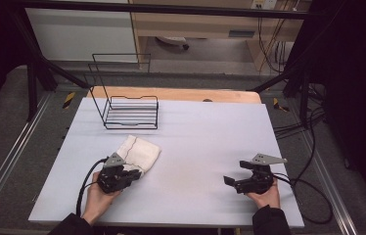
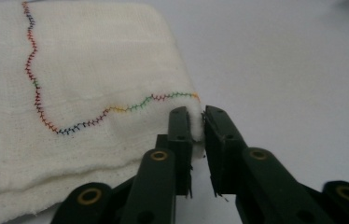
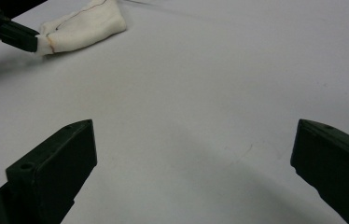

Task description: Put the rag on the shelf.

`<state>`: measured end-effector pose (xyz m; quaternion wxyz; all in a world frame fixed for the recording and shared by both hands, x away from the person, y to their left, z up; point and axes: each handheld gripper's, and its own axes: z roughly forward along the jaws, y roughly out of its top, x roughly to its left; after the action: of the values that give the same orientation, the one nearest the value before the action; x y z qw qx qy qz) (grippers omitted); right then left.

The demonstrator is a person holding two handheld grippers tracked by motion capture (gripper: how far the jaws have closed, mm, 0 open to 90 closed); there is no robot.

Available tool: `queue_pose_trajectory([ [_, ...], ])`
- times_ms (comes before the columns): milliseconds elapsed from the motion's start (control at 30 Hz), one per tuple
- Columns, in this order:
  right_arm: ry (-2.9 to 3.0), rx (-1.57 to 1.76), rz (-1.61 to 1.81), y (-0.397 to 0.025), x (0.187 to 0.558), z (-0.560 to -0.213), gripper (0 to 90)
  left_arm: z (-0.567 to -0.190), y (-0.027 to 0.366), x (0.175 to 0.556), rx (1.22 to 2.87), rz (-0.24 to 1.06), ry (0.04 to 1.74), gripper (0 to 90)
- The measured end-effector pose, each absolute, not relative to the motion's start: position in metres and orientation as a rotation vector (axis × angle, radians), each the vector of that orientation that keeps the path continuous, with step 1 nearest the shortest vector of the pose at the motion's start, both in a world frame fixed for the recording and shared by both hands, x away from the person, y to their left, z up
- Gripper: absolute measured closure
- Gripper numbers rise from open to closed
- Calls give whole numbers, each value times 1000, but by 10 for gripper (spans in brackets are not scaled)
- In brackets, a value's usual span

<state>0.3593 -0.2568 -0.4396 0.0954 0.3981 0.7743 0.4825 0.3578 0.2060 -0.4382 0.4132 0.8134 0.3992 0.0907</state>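
Observation:
A folded white cloth (image 1: 139, 152) with wavy coloured stitching lies on the left half of the table (image 1: 205, 132). My left gripper (image 1: 133, 175) sits at the cloth's near corner. In the left gripper view the jaws are shut on that corner of the cloth (image 2: 84, 88), pinching its edge between the fingertips (image 2: 197, 127). My right gripper (image 1: 230, 181) rests low over the bare table at the right, jaws wide open (image 3: 193, 158) with nothing between them. The cloth (image 3: 81, 25) shows far off in the right gripper view, with the left gripper's jaws touching its end.
A black wire rack (image 1: 129, 110) stands at the table's back left, beyond the cloth. A wooden board edge (image 1: 181, 94) runs along the table's far side. Cables (image 1: 313, 191) trail off the right edge.

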Motion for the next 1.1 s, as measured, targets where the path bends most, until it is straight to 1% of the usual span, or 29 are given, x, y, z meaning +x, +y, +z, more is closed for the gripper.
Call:
queue_pose_trajectory([
  [67, 2297, 1178, 1429, -257, 359, -440, 9, -433, 211, 357, 2023, 234, 987, 703],
  [100, 2297, 1178, 1429, -257, 359, -440, 9, -429, 214, 356, 2019, 268, 977, 703],
  [133, 2296, 1177, 1430, -257, 359, -440, 9, -425, 217, 356, 2019, 298, 971, 666],
  [167, 2295, 1180, 1432, -257, 359, -439, 9, -422, 222, 357, 2012, 313, 978, 599],
  [200, 2295, 1178, 1431, -257, 359, -439, 9, -420, 227, 358, 2003, 342, 985, 571],
  [300, 2297, 1177, 1430, -256, 359, -439, 9, -421, 251, 371, 1990, 399, 1077, 454],
  [333, 2298, 1174, 1428, -257, 359, -439, 9, -421, 251, 371, 1990, 399, 1077, 440],
  [367, 2297, 1179, 1429, -256, 359, -439, 9, -424, 262, 378, 2003, 424, 1126, 416],
  [400, 2296, 1174, 1430, -256, 360, -440, 9, -424, 262, 378, 2003, 424, 1126, 379],
  [433, 2296, 1174, 1430, -256, 360, -440, 9, -426, 267, 381, 2000, 422, 1149, 363],
  [600, 2299, 1177, 1429, -255, 360, -440, 8, -434, 282, 391, 1987, 395, 1224, 375],
  [667, 2302, 1173, 1427, -255, 360, -440, 9, -437, 281, 393, 1985, 384, 1239, 421],
  [767, 2304, 1176, 1425, -255, 360, -440, 8, -442, 278, 396, 2006, 382, 1250, 447],
  [800, 2305, 1170, 1424, -255, 360, -441, 8, -443, 277, 397, 2016, 384, 1256, 466],
  [833, 2307, 1167, 1421, -255, 360, -440, 8, -444, 277, 398, 2013, 372, 1261, 505],
  [867, 2307, 1167, 1421, -255, 360, -440, 8, -444, 277, 398, 2006, 360, 1264, 505],
  [900, 2303, 1173, 1424, -254, 360, -440, 8, -445, 277, 398, 2005, 354, 1263, 550],
  [967, 2303, 1173, 1424, -254, 360, -440, 8, -445, 276, 398, 2008, 351, 1266, 555],
  [1000, 2301, 1173, 1424, -254, 360, -440, 8, -446, 276, 398, 2005, 341, 1266, 591],
  [1100, 2303, 1172, 1423, -254, 360, -440, 8, -446, 276, 399, 2005, 320, 1273, 613],
])
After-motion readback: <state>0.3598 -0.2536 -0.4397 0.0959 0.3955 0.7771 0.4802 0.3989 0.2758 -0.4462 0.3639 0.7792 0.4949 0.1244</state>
